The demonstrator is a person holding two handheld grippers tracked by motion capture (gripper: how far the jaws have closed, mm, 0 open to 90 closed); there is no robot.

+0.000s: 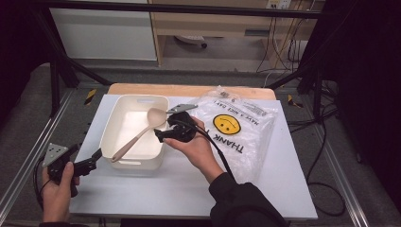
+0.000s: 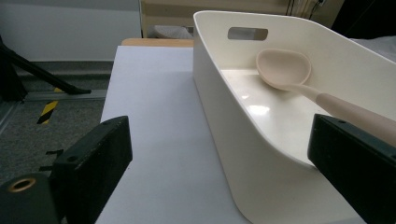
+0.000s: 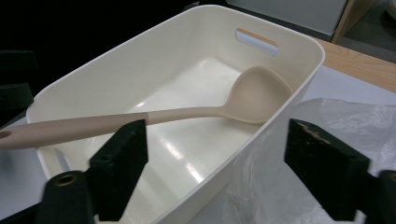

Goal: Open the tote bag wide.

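The white table [image 1: 189,184] carries everything, and the cream tub [image 1: 124,156] standing on it serves as the landmark. Just beside the tub's right wall lies a clear plastic bag [image 1: 246,137] printed with a yellow smiley face and black lettering; its crinkled edge reaches the tub's rim in the right gripper view.

Inside the tub rests a beige spoon [image 1: 137,137]. Its bowl lies against the tub's far right corner, close under the handle slot, while its long handle slants across the floor of the tub and over the near left rim, sticking out past it.

The right gripper [image 1: 158,135] hangs over the tub's right rim, jaws spread wide apart with nothing between them; the spoon lies beyond them, untouched. The left gripper [image 1: 97,158] sits off the tub's near left corner, low over the table. Its jaws also stand wide apart, the tub's corner wall lying between them without either pad pressing on it.
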